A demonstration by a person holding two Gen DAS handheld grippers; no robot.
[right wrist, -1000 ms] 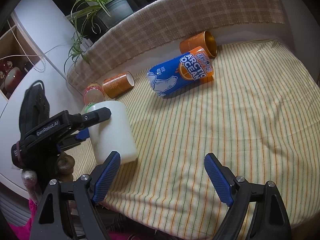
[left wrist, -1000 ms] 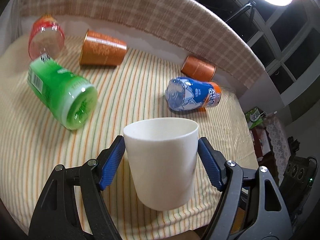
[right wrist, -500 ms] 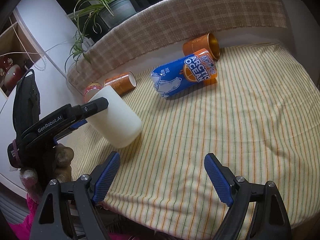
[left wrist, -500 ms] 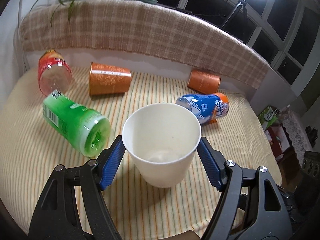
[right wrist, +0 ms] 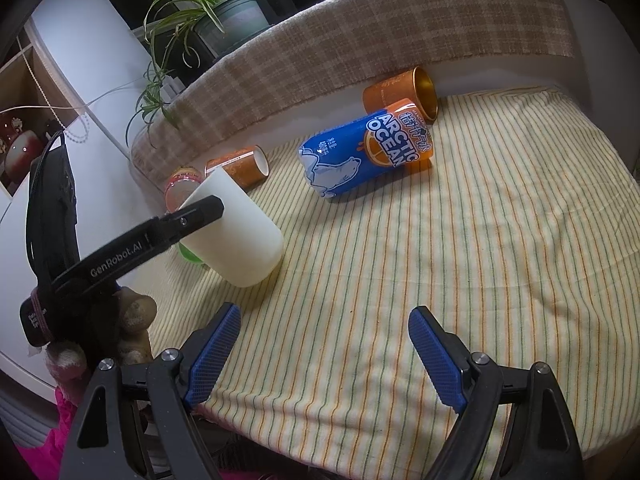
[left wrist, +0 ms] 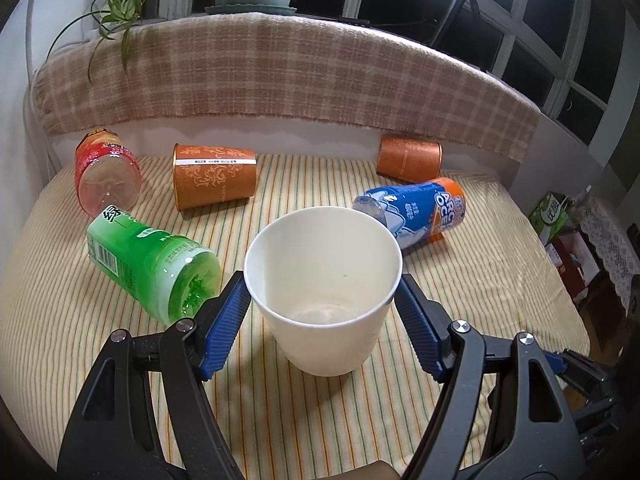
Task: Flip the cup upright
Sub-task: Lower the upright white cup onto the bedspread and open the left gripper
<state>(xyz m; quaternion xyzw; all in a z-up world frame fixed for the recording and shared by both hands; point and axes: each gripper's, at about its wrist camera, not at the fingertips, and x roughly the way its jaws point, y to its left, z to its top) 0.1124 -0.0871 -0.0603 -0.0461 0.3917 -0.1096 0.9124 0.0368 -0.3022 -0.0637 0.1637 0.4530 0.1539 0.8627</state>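
Observation:
A white paper cup [left wrist: 324,300] sits between my left gripper's [left wrist: 322,328] blue pads, gripped near its rim, mouth tipped toward the camera. In the right wrist view the white cup [right wrist: 240,236] is tilted, its base low over the striped cloth [right wrist: 460,240], and the left gripper's arm [right wrist: 132,240] crosses its rim. My right gripper [right wrist: 324,360] is open and empty near the cloth's front edge.
On their sides lie a green bottle [left wrist: 152,264], a red bottle [left wrist: 106,172], two orange cups [left wrist: 214,176] [left wrist: 410,158] and a blue Arctic Ocean can [left wrist: 420,212]. A plaid-covered ledge [left wrist: 280,76] with a potted plant [right wrist: 224,20] runs behind.
The left gripper has rotated the white cup from bottom-up toward mouth-up; its open mouth now shows. The right gripper has stayed still and open.

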